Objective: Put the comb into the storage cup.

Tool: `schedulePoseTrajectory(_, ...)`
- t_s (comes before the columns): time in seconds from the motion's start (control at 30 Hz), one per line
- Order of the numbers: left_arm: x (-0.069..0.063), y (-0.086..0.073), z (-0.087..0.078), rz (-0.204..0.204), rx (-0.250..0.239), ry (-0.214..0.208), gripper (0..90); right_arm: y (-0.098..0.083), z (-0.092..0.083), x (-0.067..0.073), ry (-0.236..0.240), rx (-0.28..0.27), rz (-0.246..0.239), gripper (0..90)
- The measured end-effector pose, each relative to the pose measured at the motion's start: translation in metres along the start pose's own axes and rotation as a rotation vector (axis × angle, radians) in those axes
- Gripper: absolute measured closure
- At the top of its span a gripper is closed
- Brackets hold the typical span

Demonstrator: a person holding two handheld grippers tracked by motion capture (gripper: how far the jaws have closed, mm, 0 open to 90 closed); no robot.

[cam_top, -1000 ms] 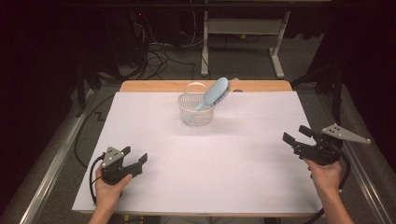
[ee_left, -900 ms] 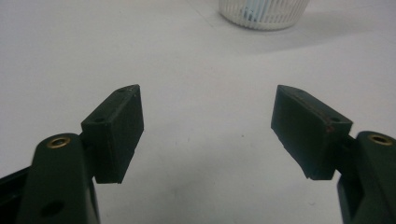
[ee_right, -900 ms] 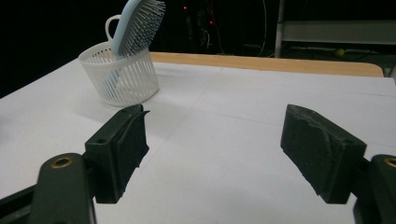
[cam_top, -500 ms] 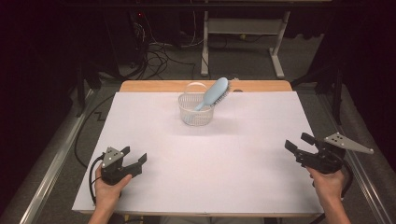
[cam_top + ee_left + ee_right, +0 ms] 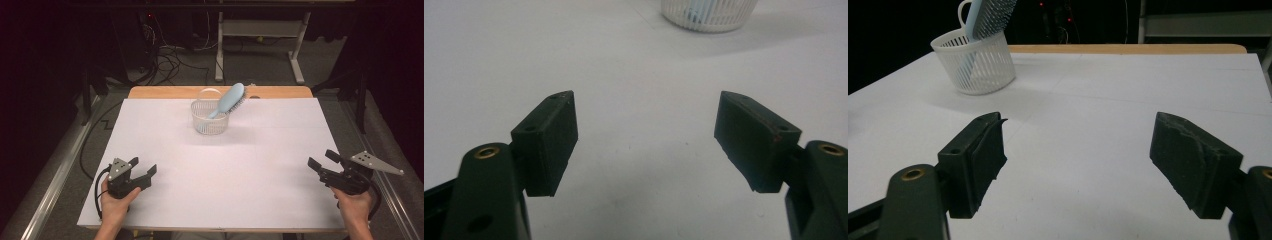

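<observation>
Your hairbrush [image 5: 229, 101] stands handle-down in the white slotted basket [image 5: 210, 119], at the far middle of the white table [image 5: 225, 190], close to the wooden strip along its far edge [image 5: 165, 93]. In the high view its long axis runs diagonally: the handle end sits low inside the basket at the lower left, and the pale blue head leans up and out over the rim toward the upper right, away from you. It is tilted, not upright. The bristle side faces right and slightly down in that view. In the right gripper view the brush [image 5: 990, 12] again rises out of the basket [image 5: 975, 62], its bristled face turned toward that camera, its top cut off by the picture's edge.

Your left gripper [image 5: 142, 170] sits at the near left part of the table, jaws spread wide with bare table between them. The left gripper view looks along it toward the basket's base [image 5: 709, 12], which lies well ahead.

Your right gripper [image 5: 325, 160] is at the near right edge, jaws likewise standing apart, holding nothing; its pads [image 5: 1193, 160] show worn edges. Both grippers are well apart from the basket and from each other. Dark floor with cables [image 5: 170, 55] lies beyond the table.
</observation>
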State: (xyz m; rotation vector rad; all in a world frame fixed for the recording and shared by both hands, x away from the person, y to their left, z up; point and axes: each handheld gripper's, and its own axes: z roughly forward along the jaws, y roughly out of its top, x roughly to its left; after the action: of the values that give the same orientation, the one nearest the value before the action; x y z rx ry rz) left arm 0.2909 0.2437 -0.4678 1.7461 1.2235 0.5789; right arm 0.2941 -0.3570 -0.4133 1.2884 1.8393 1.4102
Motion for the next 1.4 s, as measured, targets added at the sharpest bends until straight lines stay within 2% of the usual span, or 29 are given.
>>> schedulePoseTrajectory(0.43,0.0,0.0,0.0,0.001,-0.001,0.006,26.3,-0.015,-0.003,0.002,-0.009,0.012,-0.003,21.3)
schedulePoseTrajectory(0.53,0.0,0.0,0.0,0.004,-0.002,0.006,26.3,-0.018,-0.004,0.003,0.0,0.015,0.001,21.3)
schedulePoseTrajectory(0.87,0.0,0.0,0.0,0.004,-0.004,0.007,26.3,-0.028,-0.009,0.001,-0.005,0.029,0.001,21.4)
schedulePoseTrajectory(1.07,0.0,0.0,0.0,0.005,-0.005,0.006,26.3,-0.032,-0.013,-0.001,0.011,0.031,0.002,21.4)
schedulePoseTrajectory(1.27,0.001,0.0,0.0,0.002,-0.005,0.008,26.3,-0.039,-0.016,-0.004,0.007,0.053,0.003,21.4)
schedulePoseTrajectory(1.4,0.0,0.0,0.0,0.003,-0.005,0.004,26.3,-0.042,-0.018,-0.005,0.006,0.046,-0.002,21.4)
